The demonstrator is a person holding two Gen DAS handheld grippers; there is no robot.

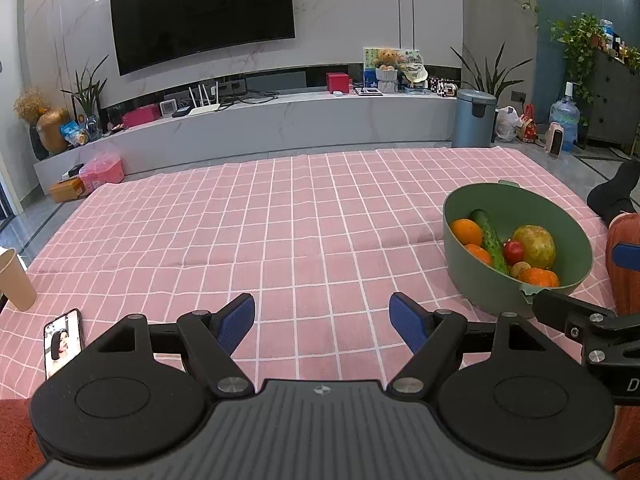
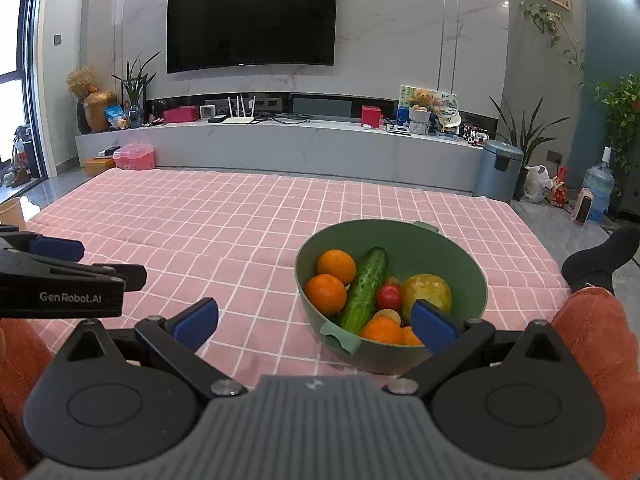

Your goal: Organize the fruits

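Observation:
A green bowl (image 2: 460, 260) stands on the pink checked tablecloth (image 2: 240, 220) and holds oranges (image 2: 326, 294), a cucumber (image 2: 366, 290), a small red tomato (image 2: 389, 297), a yellow-green pear-like fruit (image 2: 426, 292) and more orange fruit (image 2: 382, 330). My right gripper (image 2: 316, 326) is open and empty, just in front of the bowl's near rim. My left gripper (image 1: 322, 322) is open and empty over bare cloth, left of the bowl (image 1: 520, 200). The left gripper also shows at the left edge of the right wrist view (image 2: 60, 272).
A phone (image 1: 63, 342) lies on the cloth at the near left, with a paper cup (image 1: 14, 280) behind it. A person's orange-clad knee (image 2: 592, 344) and black-socked foot (image 2: 600, 256) are at the right. A TV wall and low cabinet stand beyond the table.

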